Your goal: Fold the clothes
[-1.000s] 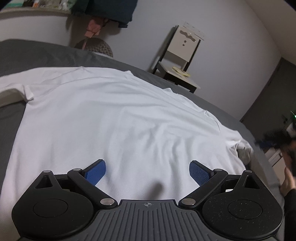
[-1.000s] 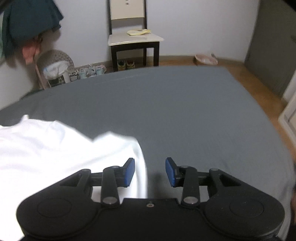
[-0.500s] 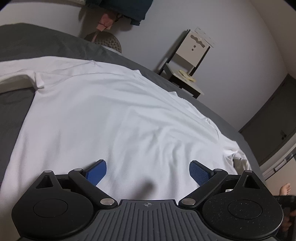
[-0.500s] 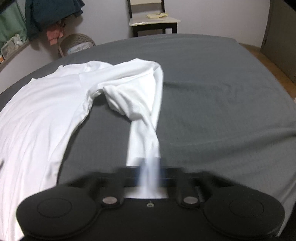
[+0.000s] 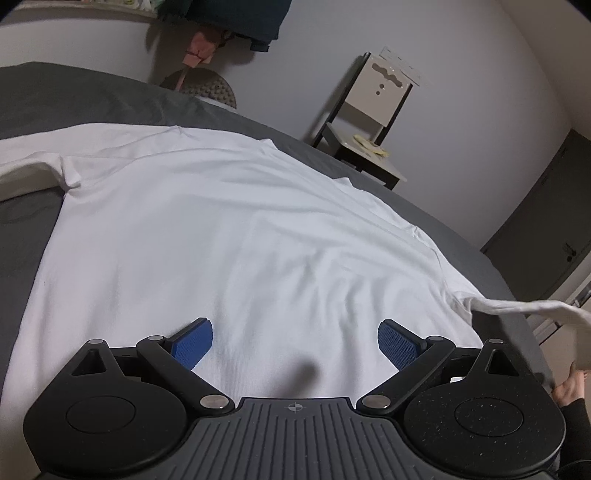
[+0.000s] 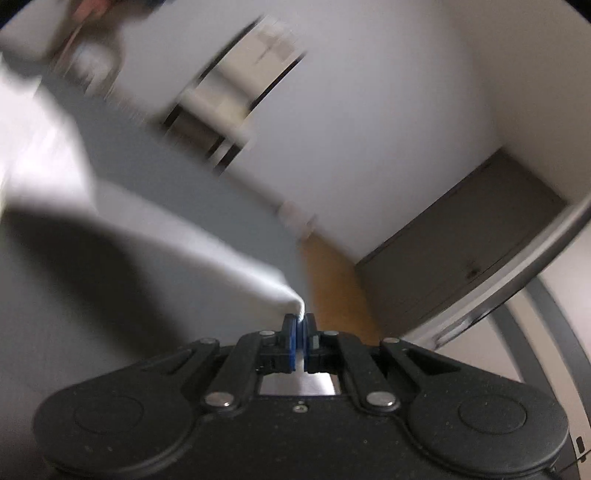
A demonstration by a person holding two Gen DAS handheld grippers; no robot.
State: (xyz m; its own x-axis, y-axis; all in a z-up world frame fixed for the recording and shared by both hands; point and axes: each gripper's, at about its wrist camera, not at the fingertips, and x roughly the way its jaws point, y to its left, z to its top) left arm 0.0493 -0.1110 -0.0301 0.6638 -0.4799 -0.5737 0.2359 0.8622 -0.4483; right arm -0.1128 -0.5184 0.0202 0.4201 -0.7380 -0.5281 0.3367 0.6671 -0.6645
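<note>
A white long-sleeved shirt (image 5: pixel 229 236) lies spread flat on the grey bed (image 5: pixel 92 103). My left gripper (image 5: pixel 294 345) is open and empty, low over the shirt's near part. My right gripper (image 6: pixel 298 326) is shut on the end of the shirt's right sleeve (image 6: pixel 221 266) and holds it pulled taut off the bed. The same sleeve (image 5: pixel 524 308) stretches out to the right in the left wrist view. The right wrist view is blurred by motion.
A white chair (image 5: pixel 373 110) with a yellow item on its seat stands by the far wall. A round basket (image 5: pixel 207 86) and hanging dark clothes (image 5: pixel 240 18) are at the back. A dark door (image 5: pixel 546 221) is at the right. A hand (image 5: pixel 570 387) shows at the right edge.
My right gripper closed on the sleeve end and swung it up and out to the right, stretching it. My left gripper stayed open over the shirt with a small shift.
</note>
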